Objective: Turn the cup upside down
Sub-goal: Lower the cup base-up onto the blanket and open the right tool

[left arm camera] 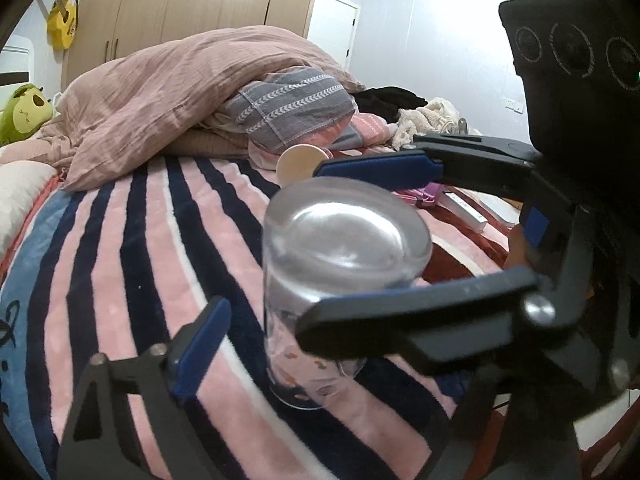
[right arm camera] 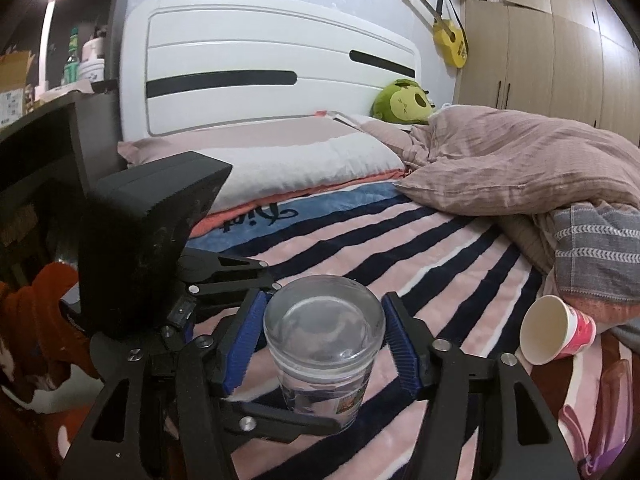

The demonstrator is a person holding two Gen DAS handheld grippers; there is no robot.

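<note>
A clear glass cup (left arm camera: 320,280) stands upside down, thick base up, on the striped blanket (left arm camera: 132,264). It also shows in the right wrist view (right arm camera: 324,344). My right gripper (right arm camera: 320,340) has its blue-padded fingers on either side of the cup, close to the glass; contact is unclear. In the left wrist view the right gripper (left arm camera: 320,248) reaches in from the right around the cup. My left gripper (left arm camera: 280,320) shows one blue pad (left arm camera: 200,344) left of the cup, apart from it; its other finger is hidden.
A paper cup (right arm camera: 556,334) lies on its side on the blanket to the right, also in the left wrist view (left arm camera: 300,160). A crumpled pink duvet (left arm camera: 180,96), a pillow (right arm camera: 280,160), a green plush toy (right arm camera: 404,102) and a white headboard (right arm camera: 260,64) lie beyond.
</note>
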